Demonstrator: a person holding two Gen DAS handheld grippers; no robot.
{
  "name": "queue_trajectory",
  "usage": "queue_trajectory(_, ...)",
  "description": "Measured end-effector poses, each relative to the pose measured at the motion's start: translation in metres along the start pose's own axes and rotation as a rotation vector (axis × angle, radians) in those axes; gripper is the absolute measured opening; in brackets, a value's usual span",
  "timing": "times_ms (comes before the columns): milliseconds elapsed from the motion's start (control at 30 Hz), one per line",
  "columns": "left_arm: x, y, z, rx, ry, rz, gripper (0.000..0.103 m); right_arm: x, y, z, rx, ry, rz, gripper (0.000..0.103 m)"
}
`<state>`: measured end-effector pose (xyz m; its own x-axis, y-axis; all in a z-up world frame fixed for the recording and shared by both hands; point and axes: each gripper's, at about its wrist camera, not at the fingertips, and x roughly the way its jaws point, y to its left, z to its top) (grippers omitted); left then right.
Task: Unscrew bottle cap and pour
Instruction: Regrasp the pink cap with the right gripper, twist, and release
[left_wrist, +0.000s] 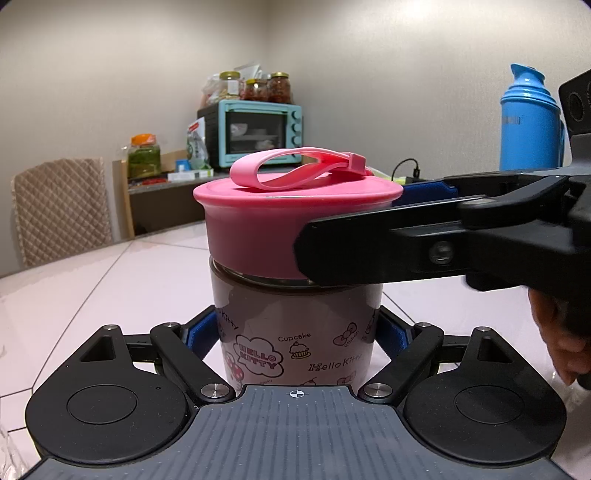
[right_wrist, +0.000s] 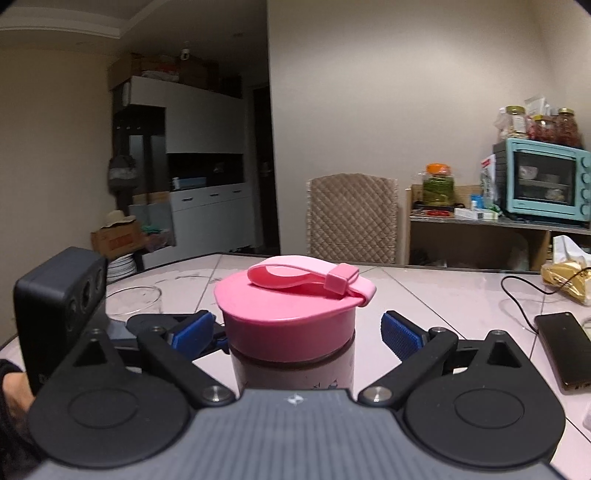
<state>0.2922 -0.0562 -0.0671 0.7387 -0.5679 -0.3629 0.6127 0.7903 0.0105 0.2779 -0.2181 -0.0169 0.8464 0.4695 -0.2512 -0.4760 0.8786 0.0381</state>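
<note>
A Hello Kitty bottle (left_wrist: 295, 332) with a pink screw cap (left_wrist: 288, 218) and pink strap stands upright on the table. My left gripper (left_wrist: 295, 334) is shut on the bottle's body, blue pads against both sides. My right gripper (right_wrist: 299, 330) is open around the pink cap (right_wrist: 288, 321); its blue pads (right_wrist: 400, 334) stand a little off the cap on each side. In the left wrist view the right gripper's fingers (left_wrist: 369, 243) reach in from the right at cap height.
The pale tiled table (right_wrist: 443, 295) holds an empty glass (right_wrist: 135, 301) at left, a phone (right_wrist: 563, 349) with cable and a yellow bag (right_wrist: 565, 280) at right. A blue thermos (left_wrist: 530, 122) stands at the right. A chair and a shelf with a teal oven stand behind.
</note>
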Motion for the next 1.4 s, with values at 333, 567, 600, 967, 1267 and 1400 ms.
queue_trajectory(333,0.0,0.0,0.0,0.0,0.0,0.0,0.09,0.012,0.016,-0.002,0.009,-0.018,-0.039,0.096)
queue_trajectory(567,-0.001,-0.001,-0.001,0.0,0.0,0.0,0.09,0.012,0.016,-0.001,0.001,-0.025,-0.056,0.09)
queue_trajectory(600,-0.001,0.0,-0.001,0.0,0.0,0.0,0.09,0.012,0.017,-0.002,0.0,-0.024,-0.054,0.089)
queue_trajectory(967,-0.001,-0.001,0.0,0.0,0.0,0.0,0.09,0.01,0.009,-0.001,-0.033,-0.014,0.021,0.085)
queue_trajectory(1267,-0.001,-0.001,0.0,-0.002,0.0,0.0,0.09,0.016,-0.035,0.009,-0.092,0.024,0.31,0.085)
queue_trajectory(1400,-0.001,-0.002,0.0,-0.002,0.0,0.0,0.09,0.023,-0.054,0.018,-0.123,0.05,0.445,0.085)
